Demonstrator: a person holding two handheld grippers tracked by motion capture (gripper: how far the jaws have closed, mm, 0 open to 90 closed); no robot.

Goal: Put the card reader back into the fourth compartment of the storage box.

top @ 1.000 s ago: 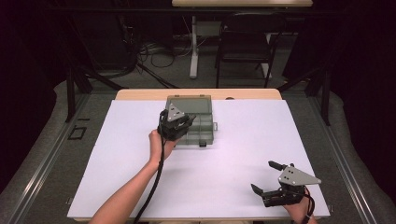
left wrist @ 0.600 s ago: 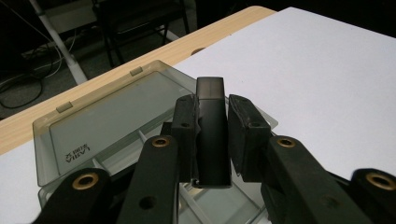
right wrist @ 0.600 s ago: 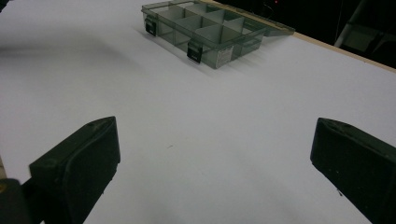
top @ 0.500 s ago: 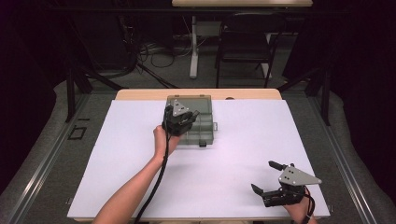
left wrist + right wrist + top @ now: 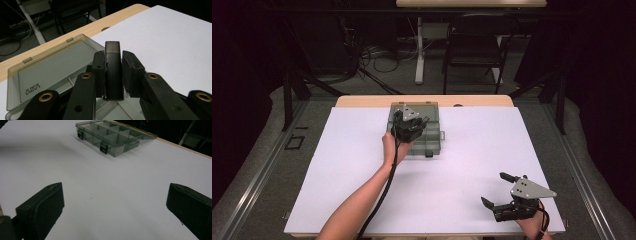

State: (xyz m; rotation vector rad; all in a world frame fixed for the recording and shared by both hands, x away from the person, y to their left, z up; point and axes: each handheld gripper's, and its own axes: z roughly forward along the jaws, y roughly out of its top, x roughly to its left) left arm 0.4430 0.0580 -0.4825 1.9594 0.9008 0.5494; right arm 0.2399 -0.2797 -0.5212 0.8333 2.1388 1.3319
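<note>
A smoky grey clear compartment box (image 5: 433, 137) lies open at the back middle of the white table sheet (image 5: 337, 165), its lid (image 5: 55, 65) flat toward the far edge. My left gripper (image 5: 414, 125) hovers over the box's left part, shut on a small black rectangular block (image 5: 113, 72) that stands upright between the pads (image 5: 98, 67). My right gripper (image 5: 494, 189) rests at the near right of the sheet, held by a hand, its jaws wide open with nothing between them. From the right gripper view the box (image 5: 112, 137) shows several empty compartments and two black latches.
The wooden table edge (image 5: 482, 101) runs just behind the box. Beyond it stand a dark chair (image 5: 474, 45) and a white table leg (image 5: 419, 50) with cables on the floor. Bare white sheet lies between the box and the right gripper (image 5: 115, 205).
My left gripper has shifted a little to the right over the box, still holding the black block. The right gripper has not moved.
</note>
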